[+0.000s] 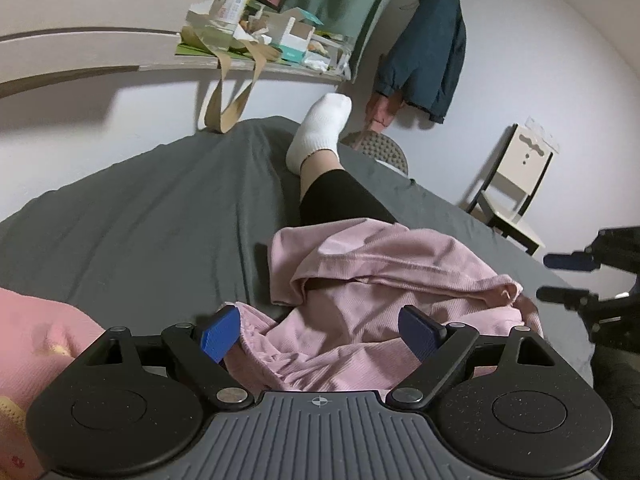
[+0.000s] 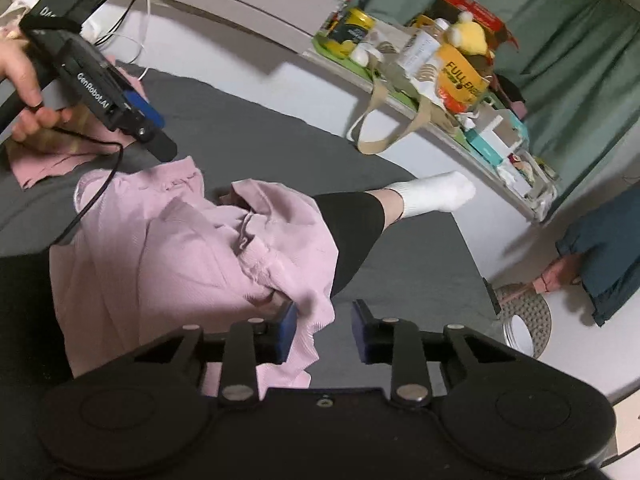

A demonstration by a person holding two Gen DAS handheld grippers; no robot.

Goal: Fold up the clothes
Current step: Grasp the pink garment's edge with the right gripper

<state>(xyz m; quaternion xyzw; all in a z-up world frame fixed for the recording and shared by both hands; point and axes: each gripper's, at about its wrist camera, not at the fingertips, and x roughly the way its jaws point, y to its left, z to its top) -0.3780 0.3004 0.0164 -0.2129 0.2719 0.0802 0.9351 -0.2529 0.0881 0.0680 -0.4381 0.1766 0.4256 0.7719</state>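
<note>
A: How do the fingers of the left gripper [image 1: 320,334] stand?

B: Spread wide, blue pads apart, nothing between them. They hover just over the near edge of the pink ribbed garment [image 1: 384,280].

A: And the right gripper [image 2: 324,330]?

B: Also parted, pinching nothing. Its left pad [image 2: 286,330] touches or overlaps a hanging fold of the same garment; I cannot tell which.

A: Where does the garment lie?

B: Crumpled on the grey bedsheet [image 1: 140,220], draped over the person's leg in black leggings [image 2: 352,232], the white sock [image 2: 436,190] sticking out beyond it.

A: Anything else near?

B: A second pink cloth [image 2: 60,160] lies flat on the sheet behind the left gripper. A cluttered shelf [image 2: 440,92] runs along the wall, with a beige strap [image 1: 228,108] hanging down.
</note>
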